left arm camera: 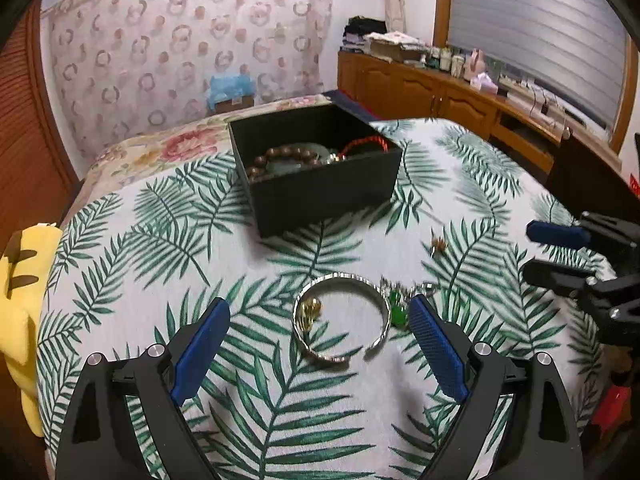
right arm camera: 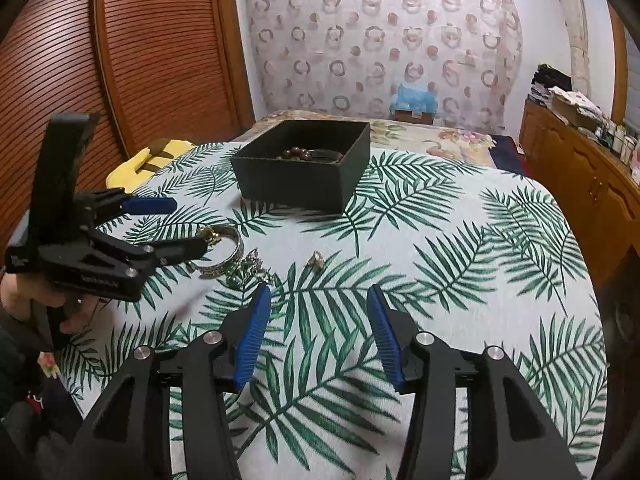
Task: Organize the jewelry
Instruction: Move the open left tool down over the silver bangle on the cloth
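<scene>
While the left gripper (left arm camera: 320,320) hovers, fingers spread wide, over a silver bangle (left arm camera: 342,318) on the leaf-print bed cover (left arm camera: 120,280), the right gripper (right arm camera: 319,332) waits open; beaded bracelets fill the black box (left arm camera: 320,196) beyond; no lettering is legible.

Black box (left arm camera: 320,196), green-leaf-patterned white cloth (left arm camera: 120,280)

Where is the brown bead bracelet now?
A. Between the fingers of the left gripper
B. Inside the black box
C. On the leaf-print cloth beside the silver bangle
B: the brown bead bracelet lies inside the black box, away from the silver bangle on the cloth.
</scene>
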`<state>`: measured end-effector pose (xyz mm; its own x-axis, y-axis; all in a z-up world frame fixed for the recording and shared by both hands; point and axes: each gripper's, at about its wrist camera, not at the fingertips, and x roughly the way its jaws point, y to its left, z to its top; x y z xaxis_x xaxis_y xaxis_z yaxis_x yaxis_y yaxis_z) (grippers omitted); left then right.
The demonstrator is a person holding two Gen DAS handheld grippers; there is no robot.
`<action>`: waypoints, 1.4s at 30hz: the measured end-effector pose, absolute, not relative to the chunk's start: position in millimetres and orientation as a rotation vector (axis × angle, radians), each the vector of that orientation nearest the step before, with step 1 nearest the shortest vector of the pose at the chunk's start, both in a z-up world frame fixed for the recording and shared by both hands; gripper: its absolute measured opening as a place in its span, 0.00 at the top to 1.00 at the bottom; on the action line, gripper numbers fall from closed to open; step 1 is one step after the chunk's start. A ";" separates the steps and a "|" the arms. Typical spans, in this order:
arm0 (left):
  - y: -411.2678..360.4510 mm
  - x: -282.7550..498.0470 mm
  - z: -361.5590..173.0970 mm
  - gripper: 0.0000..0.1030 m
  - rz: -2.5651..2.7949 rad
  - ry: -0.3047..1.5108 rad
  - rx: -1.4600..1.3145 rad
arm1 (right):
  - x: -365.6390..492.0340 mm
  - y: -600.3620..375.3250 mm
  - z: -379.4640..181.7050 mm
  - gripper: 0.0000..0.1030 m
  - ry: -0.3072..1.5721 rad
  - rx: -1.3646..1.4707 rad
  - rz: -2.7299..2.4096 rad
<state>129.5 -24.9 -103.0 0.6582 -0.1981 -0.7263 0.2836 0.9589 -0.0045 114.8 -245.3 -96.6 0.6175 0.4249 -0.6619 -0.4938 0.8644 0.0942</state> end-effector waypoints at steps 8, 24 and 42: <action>-32.7 136.3 -115.5 0.15 -0.292 0.862 0.136 | 105.0 -246.4 -108.7 0.46 0.755 -0.104 0.521; -38.5 140.6 -120.5 0.36 -0.324 0.897 0.113 | 100.6 -238.9 -110.1 0.44 0.758 -0.110 0.538; -35.8 137.5 -122.2 0.44 -0.327 0.890 0.142 | 97.4 -232.8 -108.3 0.44 0.753 -0.115 0.554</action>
